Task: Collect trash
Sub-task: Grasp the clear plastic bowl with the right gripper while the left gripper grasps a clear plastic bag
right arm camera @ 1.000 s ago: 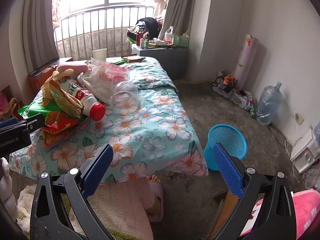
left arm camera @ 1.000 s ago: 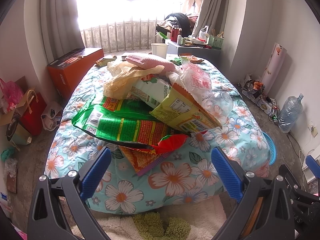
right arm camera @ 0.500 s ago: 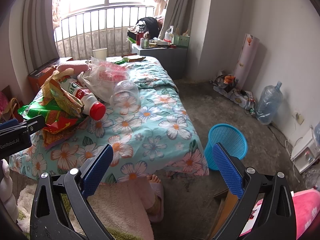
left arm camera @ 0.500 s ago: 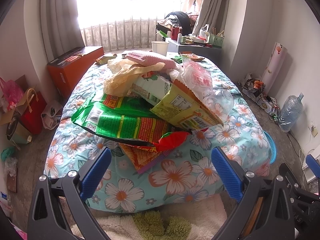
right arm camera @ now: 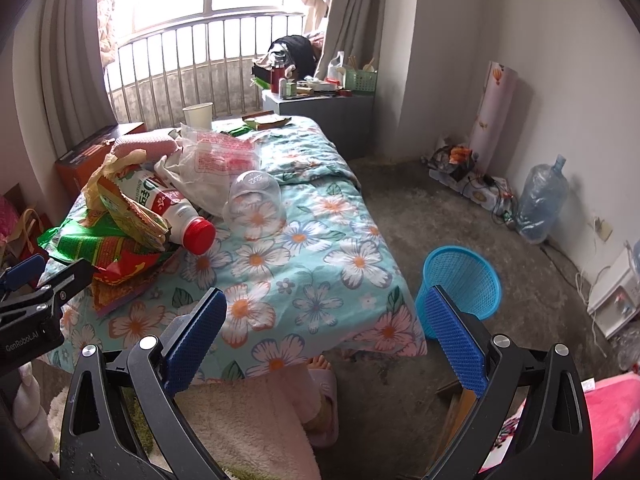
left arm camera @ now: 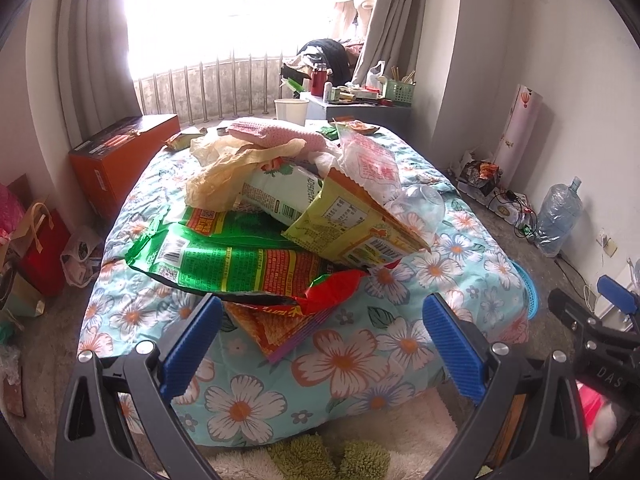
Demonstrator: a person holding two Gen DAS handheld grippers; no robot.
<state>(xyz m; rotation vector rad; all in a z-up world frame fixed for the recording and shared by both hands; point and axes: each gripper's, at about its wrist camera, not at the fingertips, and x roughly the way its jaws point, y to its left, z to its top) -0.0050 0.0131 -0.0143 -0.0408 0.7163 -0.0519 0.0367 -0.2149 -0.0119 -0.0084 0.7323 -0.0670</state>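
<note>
Both released: left hand-held gripper (left arm camera: pixel 320 338) faces crinkly foil snack wrappers (left arm camera: pixel 240 256) heaped on the floral quilted bed (left arm camera: pixel 360 364); right hand-held gripper (right arm camera: pixel 326 334) sees the blue mesh plastic basket (right arm camera: pixel 466 276) part-hidden behind its fingertip

Both tongs spread wide, gripping nothing

The left tongs (left arm camera: pixel 322 334) and right tongs (right arm camera: pixel 326 326) each point forward with blue pads far apart; the person's slippered foot (right arm camera: pixel 320 396) shows below the right tongs.

Black-framed left tongs (left arm camera: pixel 320 334) and right tongs (right arm camera: pixel 326 330), blue ribbed pads (left arm camera: pixel 191 343), silver screws, pink fleece trousers (right arm camera: pixel 256 420), slipper (right arm camera: pixel 326 404).
</note>
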